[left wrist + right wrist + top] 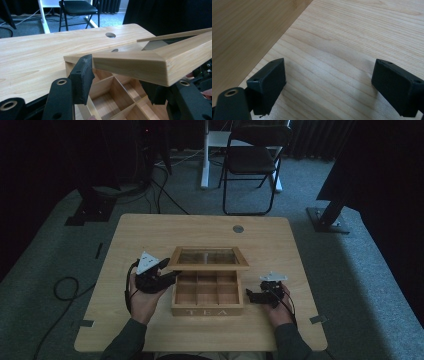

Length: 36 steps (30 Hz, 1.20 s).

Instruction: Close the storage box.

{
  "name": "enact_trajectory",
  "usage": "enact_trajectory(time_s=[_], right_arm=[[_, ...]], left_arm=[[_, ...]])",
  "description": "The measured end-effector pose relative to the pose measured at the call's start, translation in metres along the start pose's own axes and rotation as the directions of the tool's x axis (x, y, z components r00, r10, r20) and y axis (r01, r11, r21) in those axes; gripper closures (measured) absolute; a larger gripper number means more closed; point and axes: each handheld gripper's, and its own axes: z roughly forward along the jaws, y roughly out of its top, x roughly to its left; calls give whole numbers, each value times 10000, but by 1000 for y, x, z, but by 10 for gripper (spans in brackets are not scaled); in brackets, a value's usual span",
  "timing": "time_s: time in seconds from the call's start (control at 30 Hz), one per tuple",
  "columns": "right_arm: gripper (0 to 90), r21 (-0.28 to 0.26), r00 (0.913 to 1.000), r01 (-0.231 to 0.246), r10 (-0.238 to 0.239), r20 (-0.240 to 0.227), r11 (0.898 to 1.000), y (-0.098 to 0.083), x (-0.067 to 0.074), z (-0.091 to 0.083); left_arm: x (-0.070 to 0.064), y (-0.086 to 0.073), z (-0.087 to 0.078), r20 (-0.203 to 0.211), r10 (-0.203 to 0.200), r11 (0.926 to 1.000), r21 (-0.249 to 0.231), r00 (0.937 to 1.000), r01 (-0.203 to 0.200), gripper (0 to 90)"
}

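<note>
A wooden tea box (207, 309) marked TEA stands at the middle of the table (150, 232), its glass-paned lid (208, 266) raised and held half open. My left gripper (172, 274) is at the lid's left front corner. In the left gripper view the lid's corner (140, 66) lies between and just above my open jaws (118, 86), and the left pad (82, 77) touches its end. Below it are the box's empty compartments (113, 91). My right gripper (248, 295) rests open by the box's right side. Its jaws (332, 82) hold nothing, beside the box wall (244, 32).
A round cable hole (238, 228) sits near the table's far edge. A black folding chair (252, 155) and a white desk leg (204, 155) stand on the carpet beyond. Cables (65, 287) lie on the floor at the left. Bare tabletop (362, 37) surrounds the box.
</note>
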Motion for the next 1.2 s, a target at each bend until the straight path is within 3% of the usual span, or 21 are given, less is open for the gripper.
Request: enact_trajectory(time_s=[0.63,1.2], right_arm=[[116,-7,10000,5,-5,3,10000,0,0,0],[116,-2,10000,-1,1,0,10000,0,0,0]], left_arm=[[-3,-15,-4,235,-38,9999,123,9997,36,419],[-7,-26,-7,207,-165,9996,213,9996,161,411]])
